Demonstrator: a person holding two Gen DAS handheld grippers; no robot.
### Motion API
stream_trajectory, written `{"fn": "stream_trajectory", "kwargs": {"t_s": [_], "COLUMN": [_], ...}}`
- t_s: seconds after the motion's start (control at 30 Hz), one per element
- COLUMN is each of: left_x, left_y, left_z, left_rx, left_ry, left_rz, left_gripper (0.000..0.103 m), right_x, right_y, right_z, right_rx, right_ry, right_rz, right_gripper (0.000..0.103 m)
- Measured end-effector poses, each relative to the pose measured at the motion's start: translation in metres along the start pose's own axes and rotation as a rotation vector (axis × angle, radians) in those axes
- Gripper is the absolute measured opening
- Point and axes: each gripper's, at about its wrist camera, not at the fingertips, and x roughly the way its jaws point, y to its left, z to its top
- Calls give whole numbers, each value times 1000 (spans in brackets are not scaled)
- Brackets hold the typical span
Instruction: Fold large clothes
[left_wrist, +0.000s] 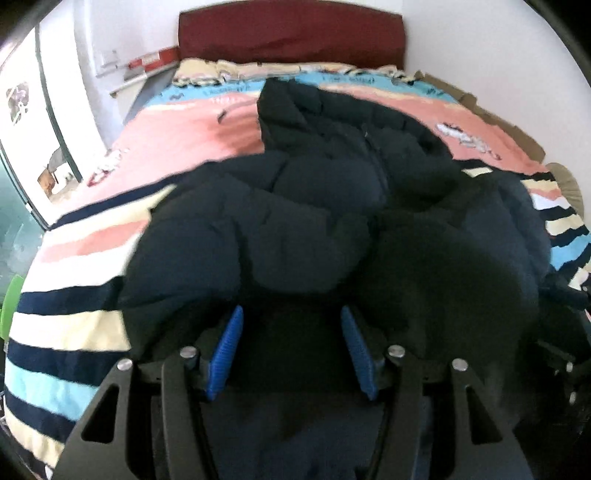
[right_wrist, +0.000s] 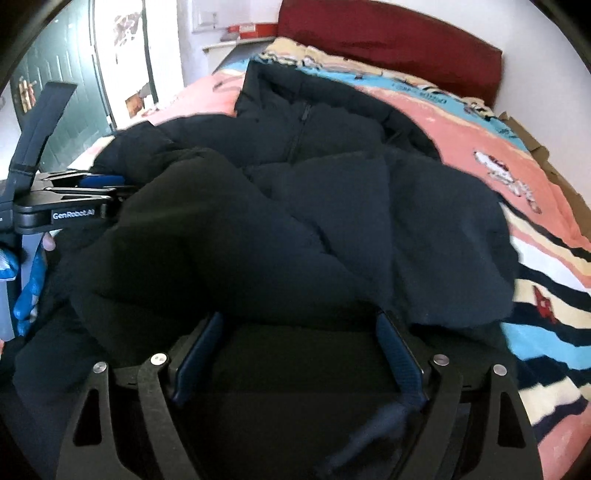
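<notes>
**Desk:** Where do you have the jacket, and what are your tools doing?

**Caption:** The dark puffer jacket (left_wrist: 303, 206) lies heaped across the middle of the bed (left_wrist: 74, 280), its collar toward the red headboard (left_wrist: 291, 35) and its hem bunched at the foot edge, right under you. Your left hand-held gripper (left_wrist: 291, 332) has its blue pads spread wide with dark fabric lying between them; nothing is pinched. Your right hand-held gripper (right_wrist: 299, 339) is likewise spread wide at the hem, cloth draped over its fingers.

**Desk:** How will it handle?

**Caption:** Judging by the quilted bulk, it is soft, puffy and springy, likely light for its size, with a shell that may slip. You would do best to take hold at the hem corners or side seams, pinching a thick fold, since a thin layer could slide out.

**Desk:** And the setting?

**Caption:** A striped pink, blue and cream bedspread (right_wrist: 546, 266) covers the bed; it may drag along with the jacket. White walls, with a green door (right_wrist: 74, 92) beyond the bed's left edge.
</notes>
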Motion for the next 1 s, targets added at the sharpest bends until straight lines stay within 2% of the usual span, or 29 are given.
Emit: {"fn": "stream_trajectory", "kwargs": {"t_s": [0.07, 0.2, 0.33, 0.87, 1.0], "left_x": [0, 9, 6, -28, -38], "left_y": [-6, -10, -15, -9, 1], "left_z": [-8, -18, -22, -25, -14], "left_rx": [29, 37, 48, 31, 39], "left_ry": [15, 47, 48, 2, -6], "left_rz": [34, 74, 110, 178, 159], "left_gripper": [54, 54, 54, 54, 57], "right_x": [-6, 8, 16, 1, -9], "right_y": [-5, -6, 2, 2, -5], "right_z": [-5, -12, -13, -15, -8], "right_rx": [7, -2, -35, -49, -48], "right_ry": [2, 48, 66, 80, 62], "right_rz": [3, 4, -20, -35, -17], "right_gripper": [83, 84, 85, 88, 91]}}
